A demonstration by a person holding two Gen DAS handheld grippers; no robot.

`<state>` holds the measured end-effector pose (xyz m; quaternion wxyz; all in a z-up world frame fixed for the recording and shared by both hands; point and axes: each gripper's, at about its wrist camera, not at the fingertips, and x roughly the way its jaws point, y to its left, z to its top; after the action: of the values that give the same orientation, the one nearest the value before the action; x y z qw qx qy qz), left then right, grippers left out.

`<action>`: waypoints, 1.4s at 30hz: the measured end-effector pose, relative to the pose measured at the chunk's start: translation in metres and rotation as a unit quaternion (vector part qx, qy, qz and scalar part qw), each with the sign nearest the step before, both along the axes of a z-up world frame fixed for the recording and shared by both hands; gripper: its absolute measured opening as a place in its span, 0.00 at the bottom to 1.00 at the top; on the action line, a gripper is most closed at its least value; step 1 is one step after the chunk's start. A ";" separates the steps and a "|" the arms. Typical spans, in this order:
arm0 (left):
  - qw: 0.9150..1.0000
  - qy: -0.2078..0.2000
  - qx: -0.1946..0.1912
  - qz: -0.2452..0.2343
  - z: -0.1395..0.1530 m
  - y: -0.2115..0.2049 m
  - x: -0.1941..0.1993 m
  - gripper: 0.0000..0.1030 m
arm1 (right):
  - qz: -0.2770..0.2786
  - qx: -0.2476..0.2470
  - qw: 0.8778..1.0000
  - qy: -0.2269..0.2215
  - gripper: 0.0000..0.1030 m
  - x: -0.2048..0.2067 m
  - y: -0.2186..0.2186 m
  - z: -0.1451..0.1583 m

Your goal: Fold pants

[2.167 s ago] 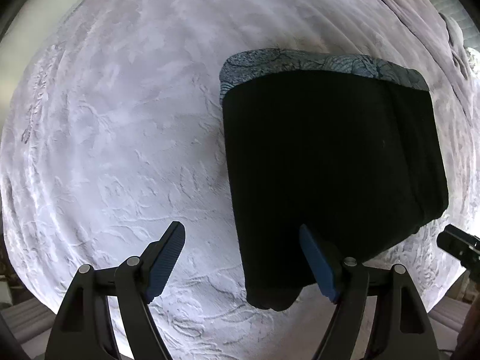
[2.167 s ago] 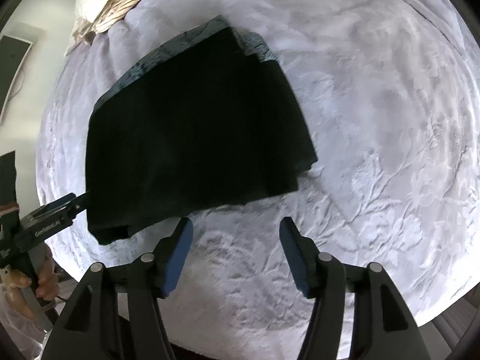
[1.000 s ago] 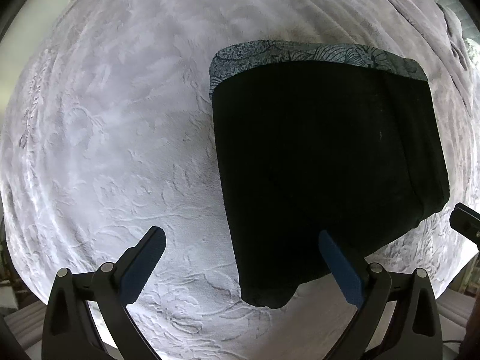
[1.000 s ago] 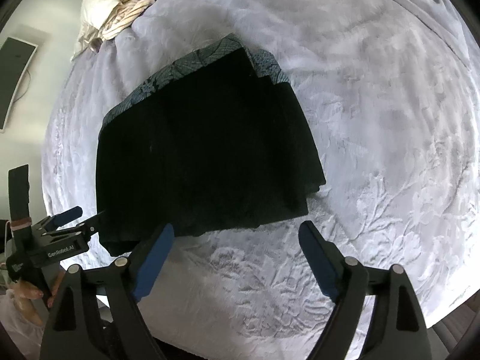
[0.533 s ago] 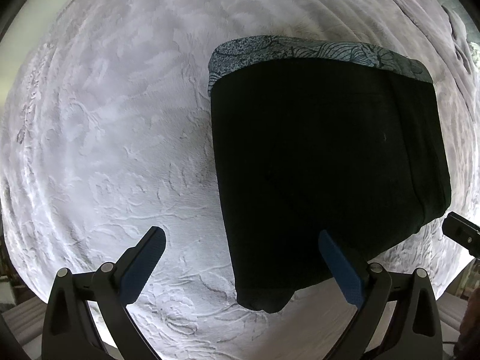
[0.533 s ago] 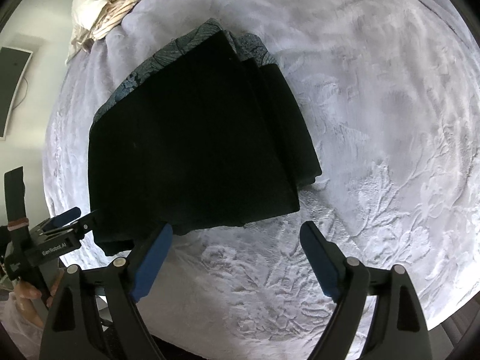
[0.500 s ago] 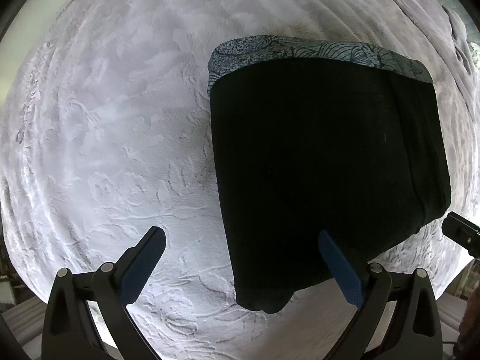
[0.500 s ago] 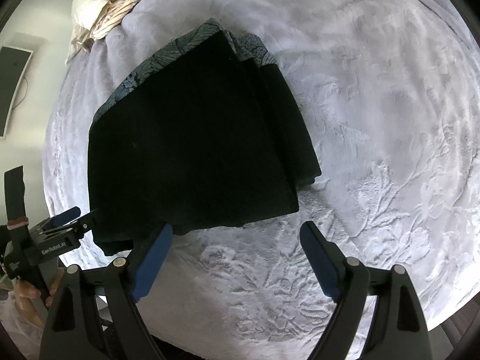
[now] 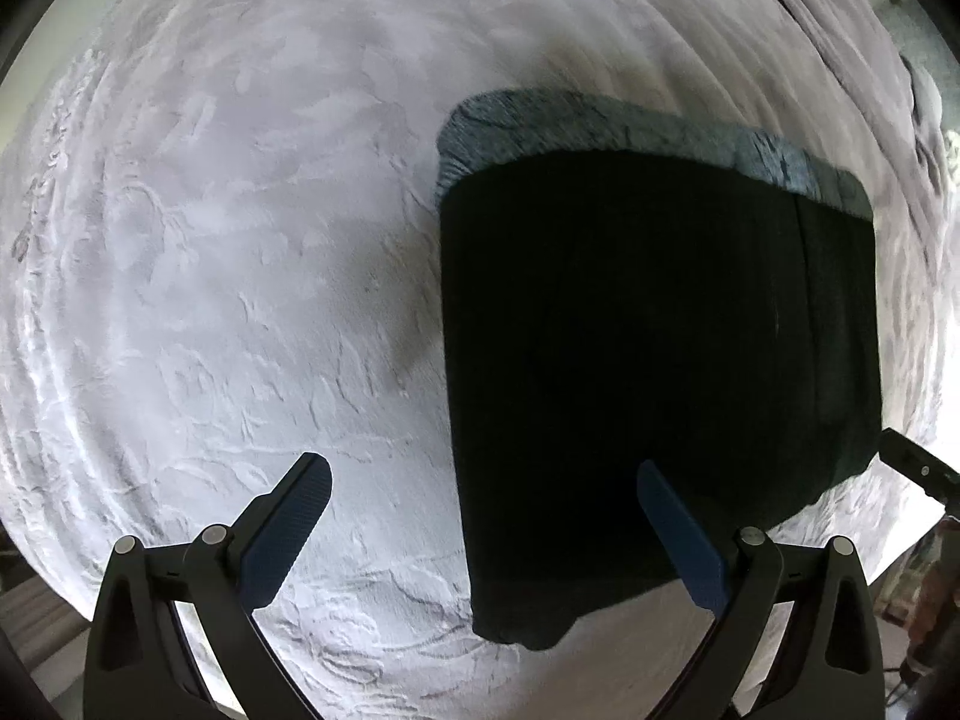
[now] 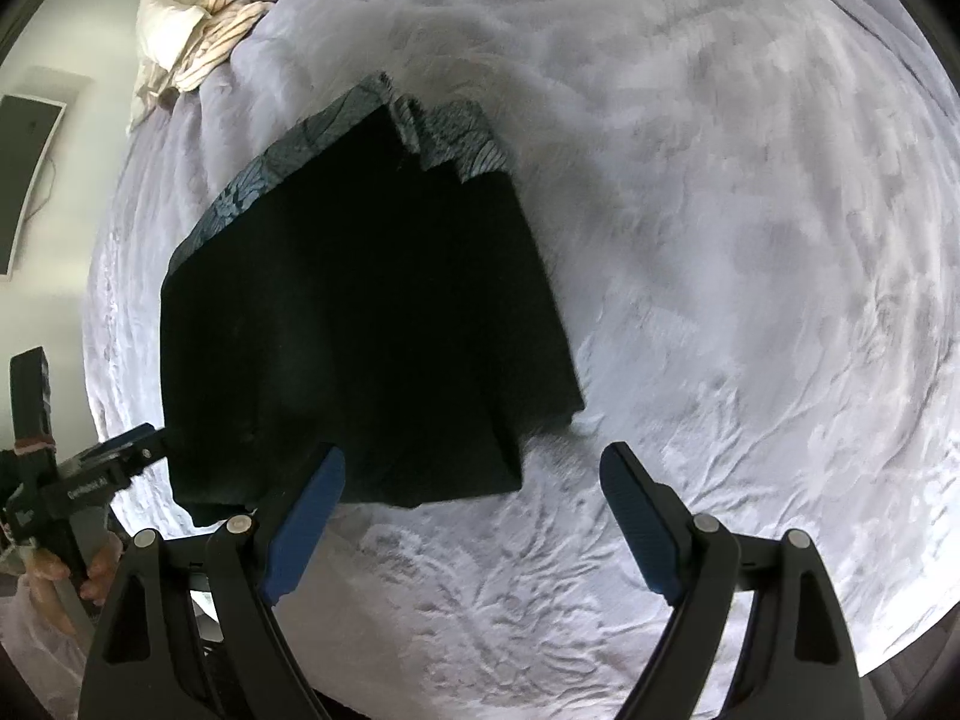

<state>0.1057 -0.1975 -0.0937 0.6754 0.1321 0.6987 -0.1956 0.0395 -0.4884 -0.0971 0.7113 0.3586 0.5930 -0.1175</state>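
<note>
The left gripper (image 9: 483,516) hovers low over the bed (image 9: 228,252), its blue-padded fingers spread wide and holding nothing. Its right finger sits above the near left edge of the pants (image 9: 654,348), its left finger over bare cover. The pants lie folded into a compact black block, with a patterned blue-grey band showing along the far edge. The right gripper (image 10: 471,510) also hangs with fingers wide apart and empty, just short of the block's near right corner.

The folding looks nearly finished. A likely next move is one last fold or a tidy-up, each claw closing on a near corner.

The bed cover is pale lilac with an embossed leaf pattern. Rumpled cream bedding (image 10: 192,36) sits at the far left, beside a white wall.
</note>
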 end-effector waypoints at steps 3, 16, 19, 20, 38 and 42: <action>1.000 0.018 -0.013 0.007 -0.006 0.002 0.014 0.99 | 0.007 -0.002 1.000 0.000 0.86 0.004 -0.009 -0.001; 0.990 0.061 -0.127 -0.021 -0.037 -0.024 0.047 0.99 | 0.063 0.099 0.992 -0.054 0.87 0.049 -0.038 -0.042; 0.990 0.067 -0.124 -0.011 -0.048 -0.029 0.047 0.99 | 0.040 0.141 0.987 -0.061 0.87 0.053 -0.043 -0.056; 0.990 0.069 -0.125 -0.005 -0.049 -0.029 0.043 0.99 | 0.027 0.155 0.986 -0.060 0.87 0.054 -0.045 -0.062; 0.983 0.023 -0.177 -0.043 0.029 -0.005 0.015 0.52 | -0.015 0.205 0.975 -0.085 0.43 0.034 -0.030 -0.016; 0.984 0.016 -0.173 -0.045 0.051 0.030 0.011 0.52 | -0.001 0.214 0.972 -0.093 0.43 0.030 -0.001 0.003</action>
<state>0.1168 -0.1676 -0.0431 0.6676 0.0417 0.6583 -0.3453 0.0693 -0.4890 -0.0944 0.6703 0.5122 0.5351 0.0450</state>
